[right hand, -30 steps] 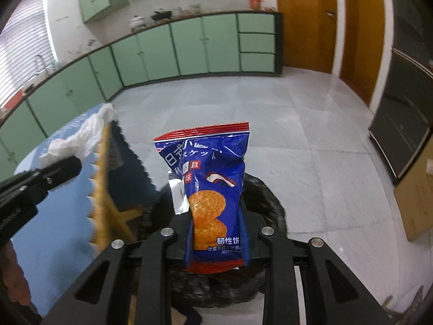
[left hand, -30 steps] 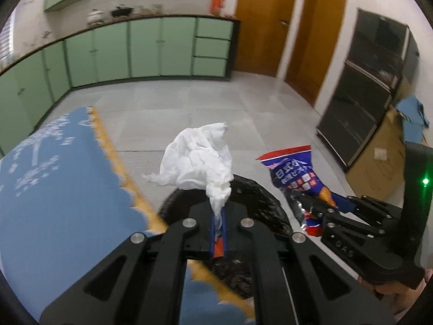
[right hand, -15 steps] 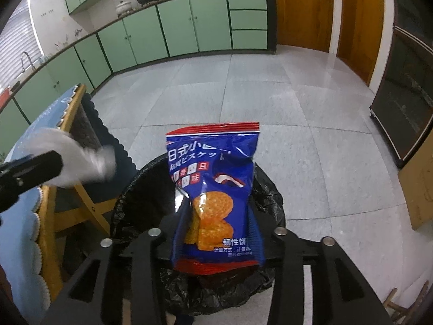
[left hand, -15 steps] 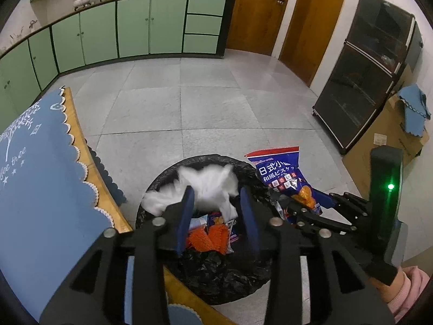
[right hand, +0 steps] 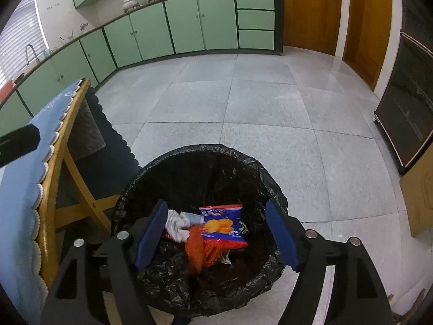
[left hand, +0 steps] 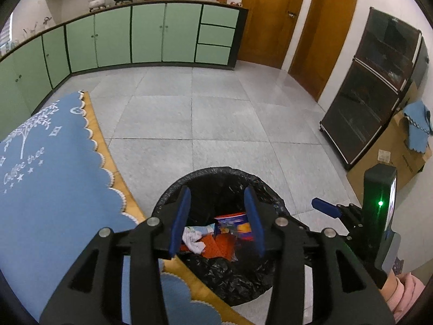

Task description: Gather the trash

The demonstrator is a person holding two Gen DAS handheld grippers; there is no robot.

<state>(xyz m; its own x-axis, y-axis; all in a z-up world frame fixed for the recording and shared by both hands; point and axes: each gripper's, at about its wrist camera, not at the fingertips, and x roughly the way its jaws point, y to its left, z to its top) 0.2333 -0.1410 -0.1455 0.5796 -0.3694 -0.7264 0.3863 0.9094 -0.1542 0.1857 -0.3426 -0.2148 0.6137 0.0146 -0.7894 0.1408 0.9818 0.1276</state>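
A bin lined with a black bag [left hand: 216, 178] [right hand: 205, 157] stands on the floor beside the table. Inside lie a crumpled white tissue [left hand: 192, 241] [right hand: 176, 224], a blue biscuit packet [right hand: 223, 226] [left hand: 235, 226] and orange trash [right hand: 200, 246]. My left gripper [left hand: 216, 218] is open and empty above the bin. My right gripper [right hand: 216, 233] is open and empty above the bin; it also shows at the right of the left wrist view [left hand: 324, 207].
A wooden table [right hand: 65, 159] with a blue scalloped cloth [left hand: 48, 173] stands left of the bin. Grey tiled floor [left hand: 216, 124] stretches ahead to green cabinets [left hand: 146, 35]. A dark glass cabinet [left hand: 373, 94] and cardboard boxes [left hand: 392, 146] stand on the right.
Both grippers opened over the bin. The white tissue dropped from the left one and the blue biscuit packet from the right one; both now lie in the bin.
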